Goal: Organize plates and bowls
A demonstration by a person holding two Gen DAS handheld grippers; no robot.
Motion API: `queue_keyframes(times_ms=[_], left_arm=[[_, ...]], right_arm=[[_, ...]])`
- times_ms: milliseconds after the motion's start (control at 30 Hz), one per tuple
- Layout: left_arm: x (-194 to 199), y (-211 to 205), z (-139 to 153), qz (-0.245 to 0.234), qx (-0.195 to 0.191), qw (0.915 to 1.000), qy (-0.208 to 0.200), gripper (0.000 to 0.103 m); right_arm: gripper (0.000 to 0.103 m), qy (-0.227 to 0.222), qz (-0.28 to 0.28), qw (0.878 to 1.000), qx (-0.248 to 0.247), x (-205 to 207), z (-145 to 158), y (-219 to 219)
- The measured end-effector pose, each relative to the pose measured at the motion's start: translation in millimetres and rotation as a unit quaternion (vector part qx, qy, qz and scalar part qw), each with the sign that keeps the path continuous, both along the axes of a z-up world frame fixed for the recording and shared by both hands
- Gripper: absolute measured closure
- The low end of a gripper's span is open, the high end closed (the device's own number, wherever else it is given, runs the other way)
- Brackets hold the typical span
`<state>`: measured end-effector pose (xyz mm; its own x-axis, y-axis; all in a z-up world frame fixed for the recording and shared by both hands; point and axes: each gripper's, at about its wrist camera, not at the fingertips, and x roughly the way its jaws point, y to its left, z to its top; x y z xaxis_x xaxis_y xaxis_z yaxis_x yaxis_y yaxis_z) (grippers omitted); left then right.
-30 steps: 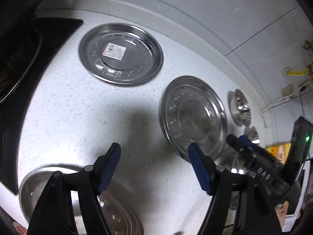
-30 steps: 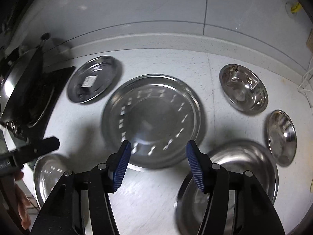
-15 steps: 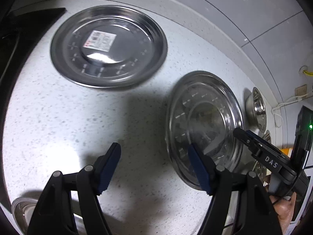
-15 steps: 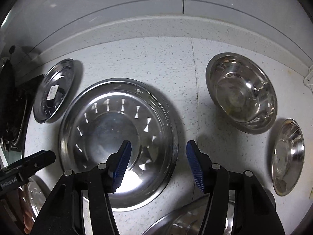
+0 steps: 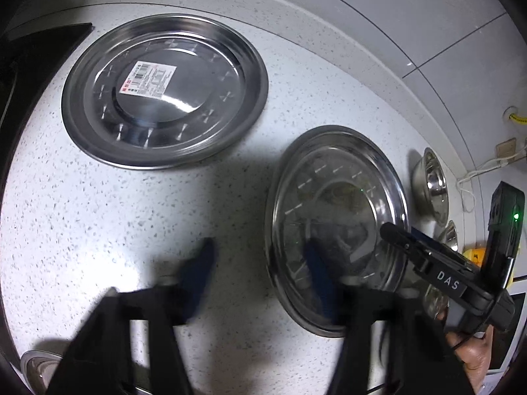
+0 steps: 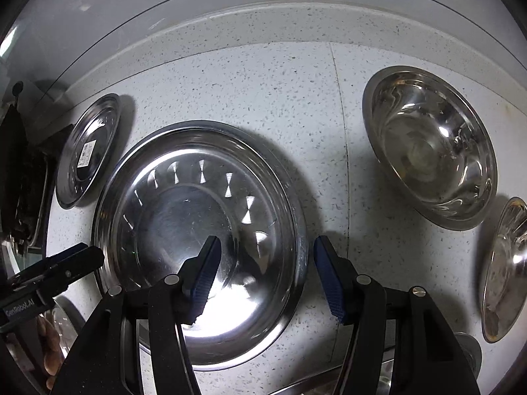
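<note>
Nothing was stacked yet: plates and bowls lay scattered on the counter point(image 6: 263, 79). Both grippers straddled opposite rims of the big plate point(image 6: 171, 223), the left gripper point(image 5: 260, 273) just closing, the right gripper point(image 6: 263, 273) apart.

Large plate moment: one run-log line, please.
large plate: flat on counter | right gripper: open, astride its right rim | left gripper: blurred, just been closing, astride its left rim | nothing lifted

surface point(image 6: 250, 85): white with fine dark speckle; large plate point(image 6: 197, 240): bare silver steel, ring of bright wedge-shaped marks round the well; labelled plate point(image 5: 164, 89): same silver, darker centre, small cross marks, white sticker with red and black print; bowl point(image 6: 428, 144): polished silver; fingers point(image 6: 204, 273): blue ribbed pads on black arms; wall tiles: pale grey, dark joints
</note>
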<state>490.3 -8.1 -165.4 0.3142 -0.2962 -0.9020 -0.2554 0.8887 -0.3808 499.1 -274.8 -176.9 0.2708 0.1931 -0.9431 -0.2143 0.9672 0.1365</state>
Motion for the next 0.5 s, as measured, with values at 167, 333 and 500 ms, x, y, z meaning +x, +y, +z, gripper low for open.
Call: queue_keyframes(times_ms=[167, 333, 500], left_arm=[[-3.4, -1.1, -3.1, -0.004, 0.004, 1.0, -0.002, 0.094], [-15.7, 8.8, 6.1, 0.005, 0.004, 0.9998, -0.016, 0.095], [-32.2, 22.6, 28.5, 0.014, 0.006, 0.9992, -0.037, 0.095]], right_arm=[[0.088, -0.006, -0.009, 1.0, -0.006, -0.3, 1.6, -3.1], [0.092, -0.016, -0.002, 1.0, -0.008, -6.4, 1.7, -0.7], [0.092, -0.029, 0.007, 1.0, -0.001, -18.5, 10.9, 10.4]])
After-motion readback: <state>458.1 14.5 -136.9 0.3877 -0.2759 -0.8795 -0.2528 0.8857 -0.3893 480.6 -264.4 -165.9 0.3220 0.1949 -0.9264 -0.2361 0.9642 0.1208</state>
